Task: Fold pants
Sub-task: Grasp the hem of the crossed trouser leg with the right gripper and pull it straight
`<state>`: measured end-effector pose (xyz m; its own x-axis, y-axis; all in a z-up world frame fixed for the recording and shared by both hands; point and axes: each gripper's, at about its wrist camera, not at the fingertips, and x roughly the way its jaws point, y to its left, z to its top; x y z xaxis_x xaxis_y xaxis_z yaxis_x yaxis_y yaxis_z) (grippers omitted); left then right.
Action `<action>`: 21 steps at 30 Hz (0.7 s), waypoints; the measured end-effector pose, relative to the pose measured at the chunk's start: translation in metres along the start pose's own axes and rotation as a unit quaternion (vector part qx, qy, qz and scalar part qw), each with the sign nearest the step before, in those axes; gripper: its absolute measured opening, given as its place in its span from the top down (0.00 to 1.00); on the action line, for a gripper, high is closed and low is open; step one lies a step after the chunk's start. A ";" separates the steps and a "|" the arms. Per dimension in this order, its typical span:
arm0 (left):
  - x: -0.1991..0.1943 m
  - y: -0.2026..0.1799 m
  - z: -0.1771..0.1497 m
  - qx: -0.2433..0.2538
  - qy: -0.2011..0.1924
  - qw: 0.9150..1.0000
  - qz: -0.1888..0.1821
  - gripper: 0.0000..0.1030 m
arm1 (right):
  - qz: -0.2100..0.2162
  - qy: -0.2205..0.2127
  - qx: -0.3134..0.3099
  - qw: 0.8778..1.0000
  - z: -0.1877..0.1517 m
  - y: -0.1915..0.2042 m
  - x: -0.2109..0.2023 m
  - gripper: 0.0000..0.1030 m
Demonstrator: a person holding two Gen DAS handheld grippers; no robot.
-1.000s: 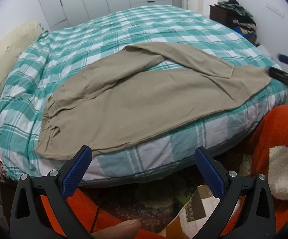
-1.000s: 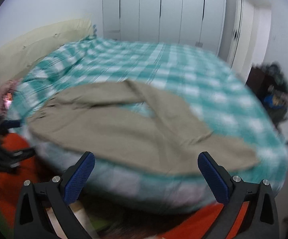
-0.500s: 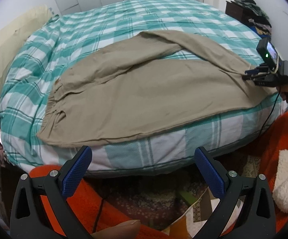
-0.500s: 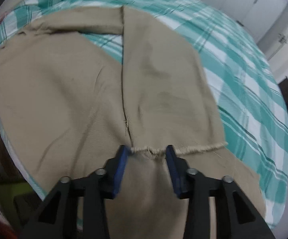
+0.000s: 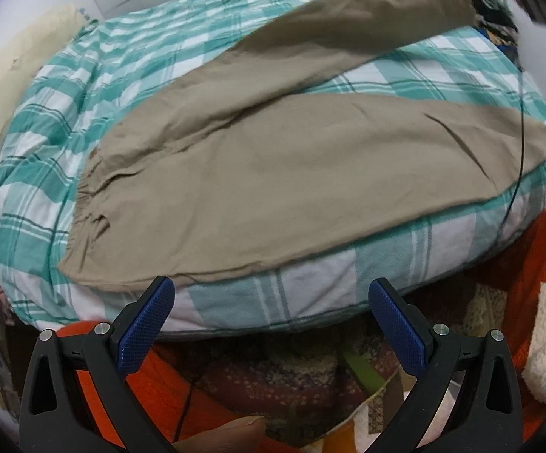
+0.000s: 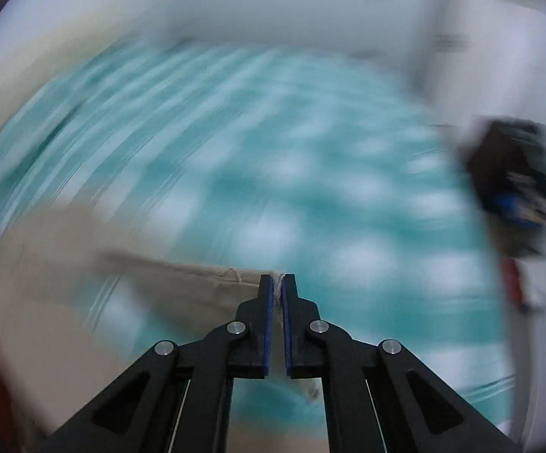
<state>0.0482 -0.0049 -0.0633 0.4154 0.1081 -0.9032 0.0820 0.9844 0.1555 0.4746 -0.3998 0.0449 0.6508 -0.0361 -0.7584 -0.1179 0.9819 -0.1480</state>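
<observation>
Pants [image 5: 273, 173] lie on the checked bed [image 5: 310, 302], one leg lifted. The right gripper [image 6: 277, 283] pinches that leg's hem, its jaws just closed; the left gripper [image 5: 269, 302] hangs spread wide, empty.

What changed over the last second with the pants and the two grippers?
The right gripper came down to the hem of the folded-over leg, closed on it and now pulls that leg out and up off the lower leg, toward the far side of the bed. The left gripper stays open and empty near the bed's edge; the waistband has not moved.
</observation>
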 end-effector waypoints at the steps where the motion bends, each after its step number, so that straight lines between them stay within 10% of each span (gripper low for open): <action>1: 0.001 0.003 0.000 -0.006 0.000 1.000 0.004 0.00 | -0.032 -0.009 0.027 0.999 0.019 -0.019 0.000 0.91; 5: 0.022 0.021 -0.007 -0.039 0.030 0.999 0.004 0.00 | -0.087 -0.024 0.111 0.990 0.036 -0.067 0.000 0.87; 10: 0.047 0.027 0.007 -0.032 0.045 0.998 0.000 0.00 | -0.033 0.020 0.074 0.996 -0.070 -0.030 0.029 0.71; 15: 0.059 0.054 0.089 -0.044 -0.046 0.998 0.022 0.00 | 0.054 0.097 0.083 0.990 -0.182 0.017 0.064 0.71; 21: 0.143 0.108 0.199 -0.132 -0.133 0.977 0.097 0.01 | 0.158 0.083 0.060 0.982 -0.155 0.104 0.080 0.71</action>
<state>0.2963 0.0889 -0.0959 0.6232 0.2911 -0.7258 -0.2442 0.9542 0.1730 0.3987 -0.3298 -0.1292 0.4640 0.2534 -0.8488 -0.1981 0.9636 0.1794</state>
